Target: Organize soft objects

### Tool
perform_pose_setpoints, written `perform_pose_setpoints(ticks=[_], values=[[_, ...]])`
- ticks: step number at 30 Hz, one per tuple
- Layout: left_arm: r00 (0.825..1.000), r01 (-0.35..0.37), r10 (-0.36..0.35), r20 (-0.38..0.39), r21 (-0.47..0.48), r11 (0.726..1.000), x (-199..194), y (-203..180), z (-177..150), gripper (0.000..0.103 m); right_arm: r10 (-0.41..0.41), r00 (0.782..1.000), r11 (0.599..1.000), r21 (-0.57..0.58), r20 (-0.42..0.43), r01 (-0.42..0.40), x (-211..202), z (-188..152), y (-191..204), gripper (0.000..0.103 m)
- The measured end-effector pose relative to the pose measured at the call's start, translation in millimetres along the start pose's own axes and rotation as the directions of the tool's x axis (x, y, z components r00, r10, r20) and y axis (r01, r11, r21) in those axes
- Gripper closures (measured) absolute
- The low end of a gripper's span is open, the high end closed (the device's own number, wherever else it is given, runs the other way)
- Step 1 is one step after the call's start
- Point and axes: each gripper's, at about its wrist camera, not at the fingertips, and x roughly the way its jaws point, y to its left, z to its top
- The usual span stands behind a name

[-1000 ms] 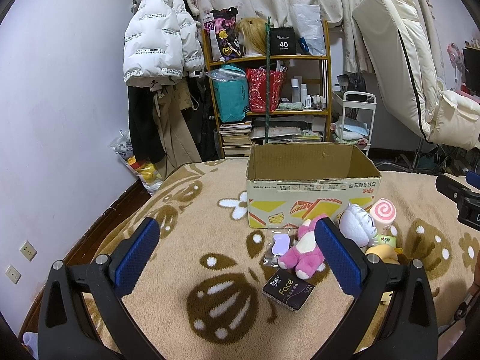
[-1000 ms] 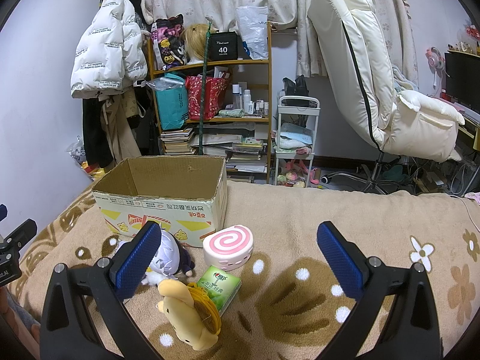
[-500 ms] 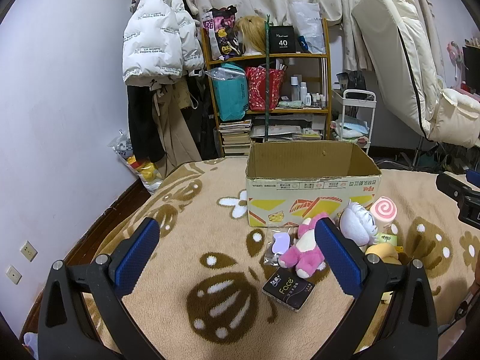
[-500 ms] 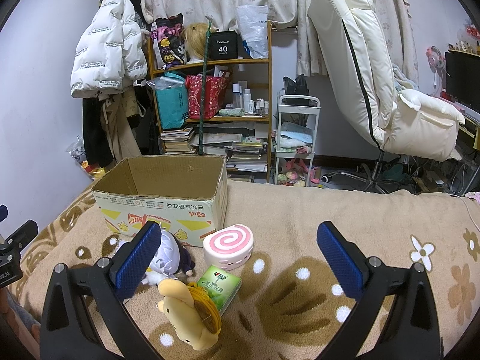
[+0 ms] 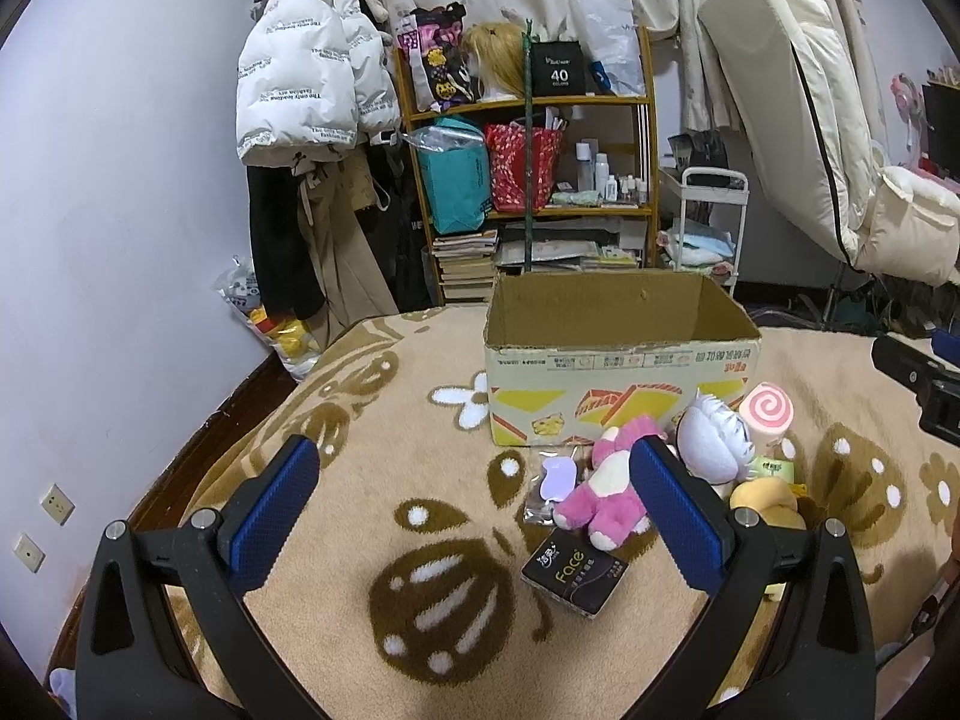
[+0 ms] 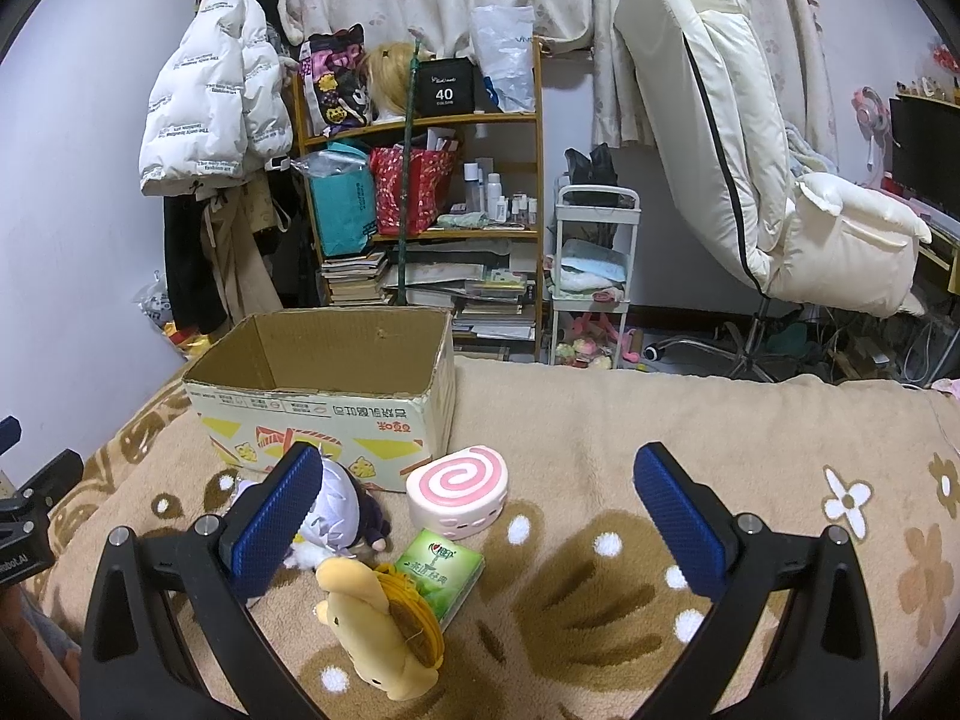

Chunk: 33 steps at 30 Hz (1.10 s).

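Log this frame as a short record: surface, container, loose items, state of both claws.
surface: patterned tan blanket
container: open cardboard box, upright; no contents visible inside
items in front of box: pink plush, white-haired plush, swirl cushion, yellow plush, green tissue pack, black tissue pack, small clear packet
left claw: open, holding nothing, above the blanket
right claw: open, holding nothing, above the blanket
task progress: no toy seen in the box yet
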Motion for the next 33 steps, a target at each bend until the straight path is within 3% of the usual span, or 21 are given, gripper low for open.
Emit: perform_pose_setpoints(ticks=[9, 16, 25, 33], values=[[0.992, 0.012, -0.01, -0.124, 0.015, 1.0, 28.9, -6.0, -3.6, 0.001, 0.037, 0.997, 0.999, 0.009, -0.07, -0.037, 22.2, 1.9, 3.7, 0.0], [0.971, 0.061, -0.057, -0.232, 0.007, 0.998, 56.7, -13.2, -3.3, 0.001, 0.029, 0.993, 0.999, 0.016, -0.114, -0.028, 46.2, 0.7, 3.4, 0.0], [0.919, 0.125, -0.116, -0.376, 0.001, 0.992, 93.4, -29.0, -9.4, 0.001, 0.028, 0.977, 1.0, 0.003, -0.21, -0.028, 81.2, -3.5, 2.0, 0.0], [0.879, 0.167, -0.136, -0.457, 0.028, 0.986, 113.7, -46.6, -24.3, 0.001, 0.039, 0.954, 0.999, 0.006, -0.299, -0.039, 117.4, -6.9, -5.8, 0.0]])
